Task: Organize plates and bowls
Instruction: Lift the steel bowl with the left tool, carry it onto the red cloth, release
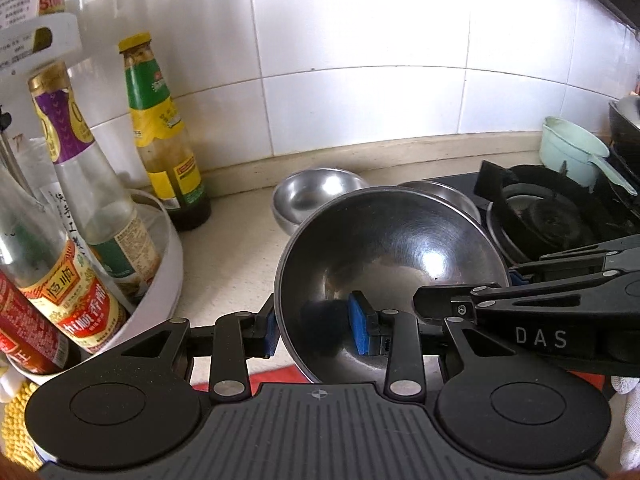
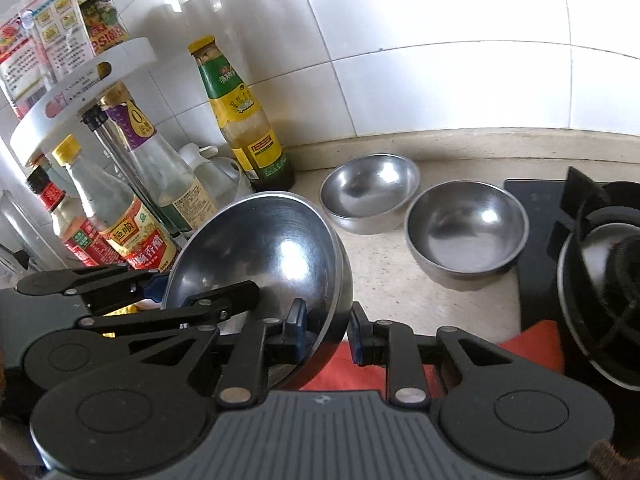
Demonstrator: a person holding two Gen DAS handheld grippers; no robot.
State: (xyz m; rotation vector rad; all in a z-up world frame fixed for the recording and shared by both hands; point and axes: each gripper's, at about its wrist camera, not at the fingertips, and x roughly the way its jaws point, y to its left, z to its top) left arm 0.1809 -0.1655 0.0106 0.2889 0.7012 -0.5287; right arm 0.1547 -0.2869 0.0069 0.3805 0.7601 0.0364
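While both grippers pinch its rim, round steel bowl (image 1: 384,256) gleams.

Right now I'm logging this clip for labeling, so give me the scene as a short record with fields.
held item: large steel bowl, tilted, above the counter
left gripper: shut on the bowl's rim
right gripper: pads either side of the rim
on counter: two steel bowls, upright, empty
left side: sauce bottles in a white rack
right side: gas burner

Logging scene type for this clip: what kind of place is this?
A home kitchen counter, most likely: a black gas stove burner, glass sauce bottles on a white round rack, and round stainless steel bowls below a white tiled wall.
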